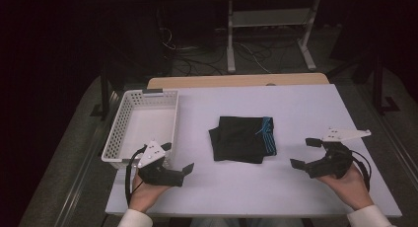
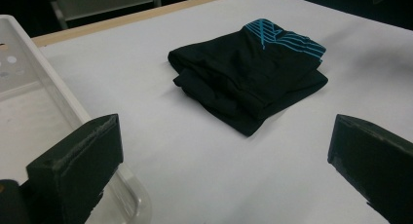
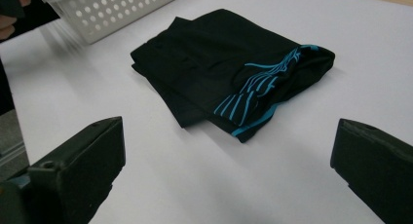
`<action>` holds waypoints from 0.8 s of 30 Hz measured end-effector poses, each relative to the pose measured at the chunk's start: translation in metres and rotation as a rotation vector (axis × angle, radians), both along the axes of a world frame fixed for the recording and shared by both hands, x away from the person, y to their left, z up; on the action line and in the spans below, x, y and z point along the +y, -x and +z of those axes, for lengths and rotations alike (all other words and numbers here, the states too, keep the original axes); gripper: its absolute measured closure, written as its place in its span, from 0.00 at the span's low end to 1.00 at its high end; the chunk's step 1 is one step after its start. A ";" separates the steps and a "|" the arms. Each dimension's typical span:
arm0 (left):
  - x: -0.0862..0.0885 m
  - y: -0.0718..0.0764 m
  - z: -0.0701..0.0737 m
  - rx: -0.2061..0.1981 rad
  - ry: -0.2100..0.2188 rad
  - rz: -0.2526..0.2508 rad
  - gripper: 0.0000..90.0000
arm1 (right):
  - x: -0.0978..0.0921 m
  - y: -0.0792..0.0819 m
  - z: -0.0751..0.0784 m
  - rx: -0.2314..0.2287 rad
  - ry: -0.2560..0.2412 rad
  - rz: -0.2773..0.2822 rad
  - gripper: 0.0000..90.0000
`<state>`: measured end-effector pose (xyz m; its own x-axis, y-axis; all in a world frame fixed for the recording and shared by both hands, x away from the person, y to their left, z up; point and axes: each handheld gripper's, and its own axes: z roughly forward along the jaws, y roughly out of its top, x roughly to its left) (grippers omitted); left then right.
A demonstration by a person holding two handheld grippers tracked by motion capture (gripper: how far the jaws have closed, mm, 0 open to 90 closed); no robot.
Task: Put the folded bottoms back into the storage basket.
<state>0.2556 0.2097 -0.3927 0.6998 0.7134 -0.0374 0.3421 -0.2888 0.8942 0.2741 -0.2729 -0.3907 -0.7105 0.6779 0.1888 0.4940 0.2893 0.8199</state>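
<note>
On the white tabletop a folded black cloth garment with blue stripes lies between my wide-open, empty left gripper and right gripper; soft, light, floppy, probably best pinched at its folded edges.

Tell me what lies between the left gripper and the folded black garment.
Nothing: in the high view, bare white table separates the open left gripper from the folded black garment. The left gripper view shows the same bare stretch.

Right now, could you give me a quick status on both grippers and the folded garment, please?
Left gripper open, beside white basket. Right gripper open. Folded black garment flat between them, untouched. Nothing in the way.
</note>
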 end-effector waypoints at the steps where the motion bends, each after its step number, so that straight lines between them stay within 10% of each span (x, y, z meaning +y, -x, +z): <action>1: 0.001 -0.001 0.001 0.002 0.001 -0.001 0.00 | 0.000 -0.001 0.002 0.005 -0.004 -0.002 0.00; 24: -0.004 -0.028 0.033 0.017 -0.023 -0.029 0.00 | 0.017 -0.027 0.019 0.026 0.020 0.014 0.00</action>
